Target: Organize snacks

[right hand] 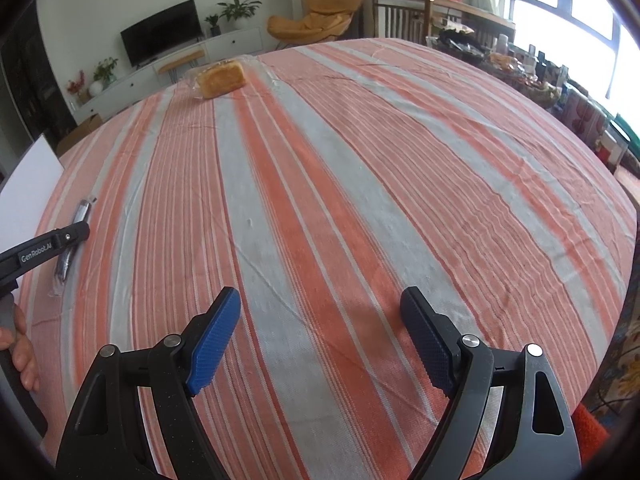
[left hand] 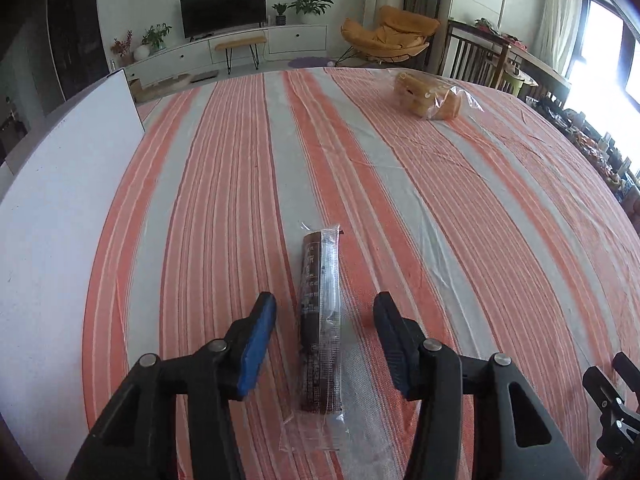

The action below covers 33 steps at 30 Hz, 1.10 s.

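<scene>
Striped tablecloth bears a wrapped snack bar between the left gripper's spread fingers; the right gripper's fingers are spread too.

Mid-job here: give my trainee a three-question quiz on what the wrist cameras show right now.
1. True or false: the left gripper is clamped on the brown snack pack.
2. Which snack lies at the table's far side? A) bagged bread B) a banana C) a can
3. Fill in: between the right gripper fingers lies only the striped ____.

Key: 1 false, pack lies between open fingers; 2 A; 3 tablecloth.
</scene>
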Tool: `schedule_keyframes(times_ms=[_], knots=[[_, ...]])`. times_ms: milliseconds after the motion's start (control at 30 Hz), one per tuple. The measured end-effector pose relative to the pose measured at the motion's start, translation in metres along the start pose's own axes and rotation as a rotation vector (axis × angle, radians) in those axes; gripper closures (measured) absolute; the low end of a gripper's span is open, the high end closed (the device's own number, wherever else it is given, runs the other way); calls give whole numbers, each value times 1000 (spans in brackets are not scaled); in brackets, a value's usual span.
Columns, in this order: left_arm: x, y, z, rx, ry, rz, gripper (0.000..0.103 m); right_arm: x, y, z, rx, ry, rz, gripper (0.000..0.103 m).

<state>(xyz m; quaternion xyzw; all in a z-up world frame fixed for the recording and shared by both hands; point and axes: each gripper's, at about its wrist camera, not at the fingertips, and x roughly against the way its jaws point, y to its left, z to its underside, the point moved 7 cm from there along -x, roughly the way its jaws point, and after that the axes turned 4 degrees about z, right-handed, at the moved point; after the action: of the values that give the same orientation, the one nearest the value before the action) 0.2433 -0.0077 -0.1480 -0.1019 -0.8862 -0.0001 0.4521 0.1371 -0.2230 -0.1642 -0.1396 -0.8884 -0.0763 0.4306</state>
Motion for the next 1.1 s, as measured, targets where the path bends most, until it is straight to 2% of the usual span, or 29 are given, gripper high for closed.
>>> schedule_keyframes(times_ms=[33,133,433,600,1100], knots=[[-2,-1,2,-6,4,-11,29,0,0,0,2,0,2,18],[-3,0,4,-14,-18,-36,21,-1,1,0,7,1,6,18],[-7,13,5,37,-6,-65,4,-2,2,1,29,4,28,18],[-9,15,4,47,2,-70,0,-2,2,1,31,5,27,17],[-10,17,4,58,0,-80,0,-3,4,1,44,7,36,16]])
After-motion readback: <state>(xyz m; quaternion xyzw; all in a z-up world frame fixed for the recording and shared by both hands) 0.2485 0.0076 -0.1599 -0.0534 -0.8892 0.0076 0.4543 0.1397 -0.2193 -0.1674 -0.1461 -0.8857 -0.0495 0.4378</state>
